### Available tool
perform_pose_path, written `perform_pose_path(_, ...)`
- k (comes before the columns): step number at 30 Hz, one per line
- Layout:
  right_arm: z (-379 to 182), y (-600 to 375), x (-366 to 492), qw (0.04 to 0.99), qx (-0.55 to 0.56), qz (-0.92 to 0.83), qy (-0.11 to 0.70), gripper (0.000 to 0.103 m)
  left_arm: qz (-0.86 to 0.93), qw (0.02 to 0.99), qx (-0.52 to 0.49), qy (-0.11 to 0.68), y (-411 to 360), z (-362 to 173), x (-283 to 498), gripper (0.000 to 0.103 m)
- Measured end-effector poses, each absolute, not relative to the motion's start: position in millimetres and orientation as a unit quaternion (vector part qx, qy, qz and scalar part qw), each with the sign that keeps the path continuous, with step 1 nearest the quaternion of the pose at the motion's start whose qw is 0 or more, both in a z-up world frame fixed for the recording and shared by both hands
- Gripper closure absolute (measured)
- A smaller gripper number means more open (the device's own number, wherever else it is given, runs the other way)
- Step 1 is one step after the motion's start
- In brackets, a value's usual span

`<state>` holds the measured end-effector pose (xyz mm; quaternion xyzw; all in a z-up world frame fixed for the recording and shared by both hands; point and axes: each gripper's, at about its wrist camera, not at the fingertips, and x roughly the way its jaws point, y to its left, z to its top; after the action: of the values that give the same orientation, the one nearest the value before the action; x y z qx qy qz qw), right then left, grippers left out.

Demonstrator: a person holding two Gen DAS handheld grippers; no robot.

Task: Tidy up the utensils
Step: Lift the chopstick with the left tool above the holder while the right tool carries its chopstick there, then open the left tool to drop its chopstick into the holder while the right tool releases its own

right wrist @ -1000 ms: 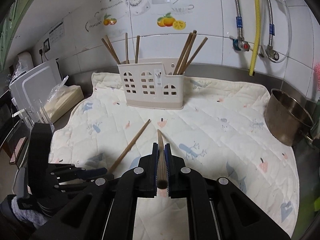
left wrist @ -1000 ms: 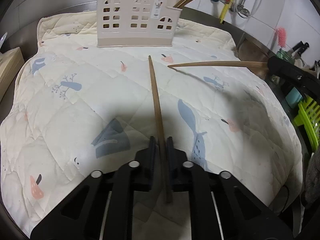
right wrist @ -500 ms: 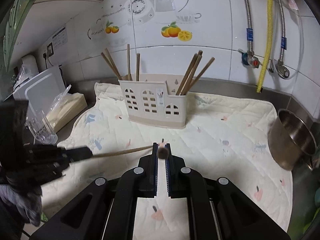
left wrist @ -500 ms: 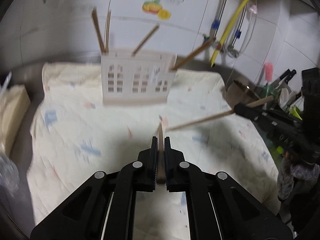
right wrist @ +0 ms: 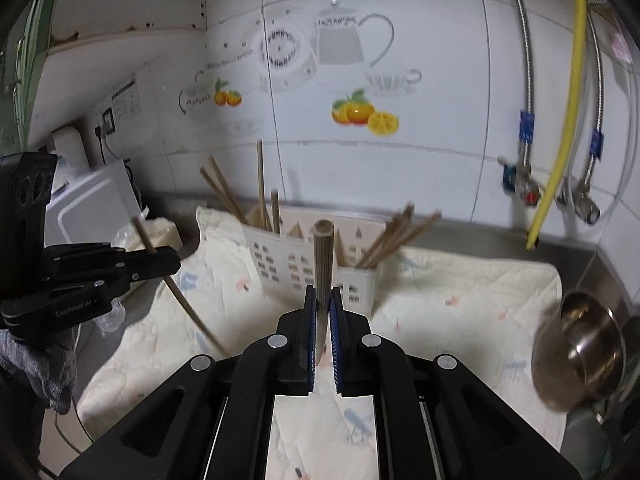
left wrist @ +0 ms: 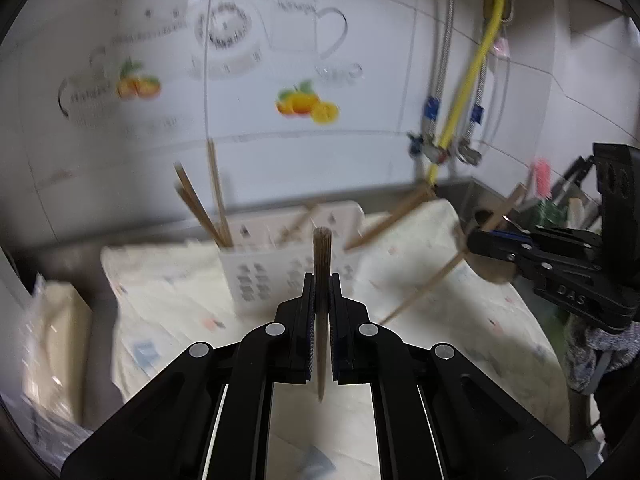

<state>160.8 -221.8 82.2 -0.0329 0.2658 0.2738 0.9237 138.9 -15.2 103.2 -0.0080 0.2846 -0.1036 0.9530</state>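
Two wooden chopsticks (left wrist: pixel 322 280) (right wrist: pixel 323 276) are held upright above a quilted mat; cream holder (right wrist: pixel 308 268) behind contains several more.

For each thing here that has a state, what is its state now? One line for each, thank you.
left gripper: shut on a chopstick, held above the mat
left chopstick: clamped, blunt end pointing up
right gripper: shut on a chopstick
right chopstick: clamped, blunt end up
utensil holder: upright on the mat, chopsticks leaning inside
metal pot: beside the mat, contents not visible
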Motion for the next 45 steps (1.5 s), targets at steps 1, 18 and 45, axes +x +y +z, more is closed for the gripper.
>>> perform_pose_path(1,86.9,-221.8,163.5,0.924,-0.031,0.275,0.263,0.097,-0.101,0.956,-0.006,0.277,-13.2,113.6,142.4,0.098)
perform_pose_path(18,161.4,-214.5,210.8,0.941,-0.023,0.271,0.199,0.097,-0.035,0.985,-0.025,0.167,23.7,213.6,206.5,0.098)
perform_pose_path(45,93.8,-188.8,273.9,0.927,-0.038,0.25,0.276,0.096,-0.031,0.965,-0.035,0.257,30.3,130.2,257.6,0.098)
